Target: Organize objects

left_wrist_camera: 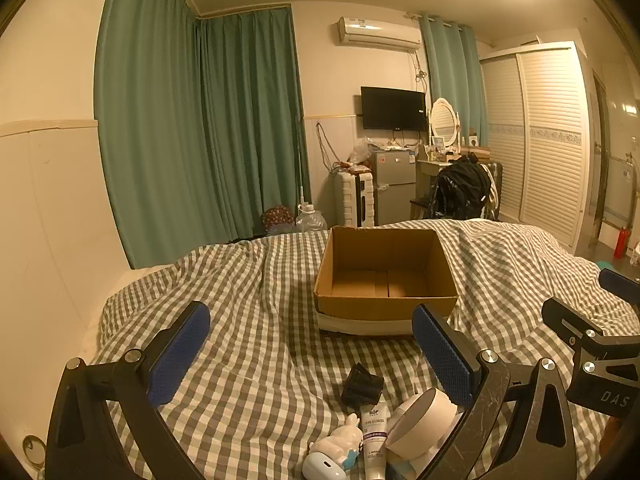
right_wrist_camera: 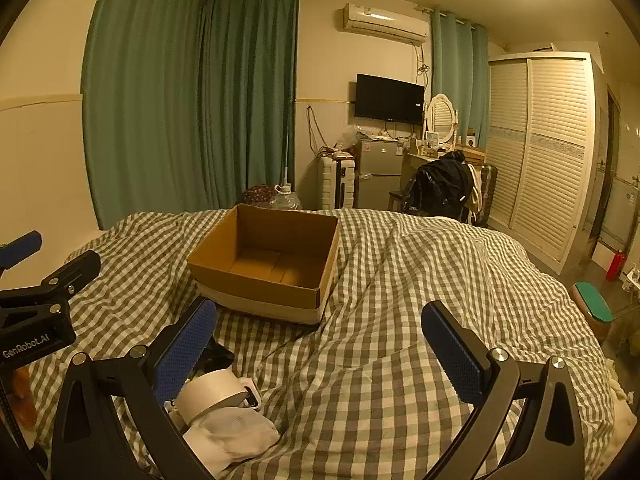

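Readable text first: "GenRobot.AI" was printed on your left gripper's [right_wrist_camera: 24,264] body as seen from the right wrist cam, and "DAS" on your right gripper's [left_wrist_camera: 600,300] body as seen from the left wrist cam. The white tube [left_wrist_camera: 374,436] carried "BOP" plus small print too fine to read.

You had both grippers released, jaws wide apart, nothing between the blue pads; left gripper [left_wrist_camera: 310,354], right gripper [right_wrist_camera: 320,350].

One cardboard box [left_wrist_camera: 386,276], open-topped w/ nothing inside, sat on the checked bedspread [left_wrist_camera: 248,320] beyond both grippers, centre in the left view, left of centre in the right view [right_wrist_camera: 266,258].

Items lay near you, apart from the box. Left cam showed five: 1 black ribbed piece [left_wrist_camera: 362,390], 1 tube, 1 white bunny figure [left_wrist_camera: 344,442], 1 tape roll [left_wrist_camera: 422,420], 1 white-blue gadget [left_wrist_camera: 322,468]. Right cam showed only the tape roll [right_wrist_camera: 212,394] and, not seen on the left cam, 1 white cloth [right_wrist_camera: 230,438] just in front of it, both at near left.

Far wall: 1 TV [right_wrist_camera: 389,98], 1 air-con unit [right_wrist_camera: 384,24], 1 small fridge [right_wrist_camera: 379,174].
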`<move>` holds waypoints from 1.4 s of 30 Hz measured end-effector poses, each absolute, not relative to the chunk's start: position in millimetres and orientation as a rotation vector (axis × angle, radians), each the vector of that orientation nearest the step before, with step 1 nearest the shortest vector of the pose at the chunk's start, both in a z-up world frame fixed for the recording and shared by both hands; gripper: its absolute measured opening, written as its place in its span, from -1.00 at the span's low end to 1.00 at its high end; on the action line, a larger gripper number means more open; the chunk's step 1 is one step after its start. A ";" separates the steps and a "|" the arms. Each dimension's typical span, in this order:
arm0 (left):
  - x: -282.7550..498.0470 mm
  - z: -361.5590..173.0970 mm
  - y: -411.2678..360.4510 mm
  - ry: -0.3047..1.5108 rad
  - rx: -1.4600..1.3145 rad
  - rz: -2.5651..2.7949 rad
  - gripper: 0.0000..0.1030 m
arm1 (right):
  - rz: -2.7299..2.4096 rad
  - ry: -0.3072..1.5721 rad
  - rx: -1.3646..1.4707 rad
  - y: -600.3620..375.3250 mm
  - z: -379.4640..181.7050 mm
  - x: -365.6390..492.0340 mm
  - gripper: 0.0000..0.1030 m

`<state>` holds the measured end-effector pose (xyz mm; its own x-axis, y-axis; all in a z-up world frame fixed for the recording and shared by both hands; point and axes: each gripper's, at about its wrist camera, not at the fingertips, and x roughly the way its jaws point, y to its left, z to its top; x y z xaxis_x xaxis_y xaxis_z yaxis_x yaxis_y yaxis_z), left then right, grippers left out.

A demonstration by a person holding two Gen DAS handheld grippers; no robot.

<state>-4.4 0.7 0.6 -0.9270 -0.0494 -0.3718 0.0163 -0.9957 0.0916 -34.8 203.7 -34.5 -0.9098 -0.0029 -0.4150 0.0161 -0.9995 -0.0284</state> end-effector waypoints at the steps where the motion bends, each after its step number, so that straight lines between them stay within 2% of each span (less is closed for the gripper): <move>1: -4.3 0.5 0.7 -0.135 0.591 -3.049 1.00 | -3.059 0.050 0.664 203.1 -34.5 -34.5 0.99; 34: 6.8 3.1 -16.9 -0.088 0.599 -3.034 1.00 | -3.001 0.100 0.665 177.8 -27.1 -25.3 0.99; 42: 5.7 -9.3 -26.8 -0.118 0.733 -2.997 1.00 | -2.969 0.131 0.693 166.6 -28.4 -21.9 0.99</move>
<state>5.7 -26.8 -9.3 -0.8860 -0.0706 -0.4583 0.0343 -0.9956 0.0872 -21.9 166.6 -28.4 -0.8930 -0.0677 -0.4448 0.1067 -0.9923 -0.0632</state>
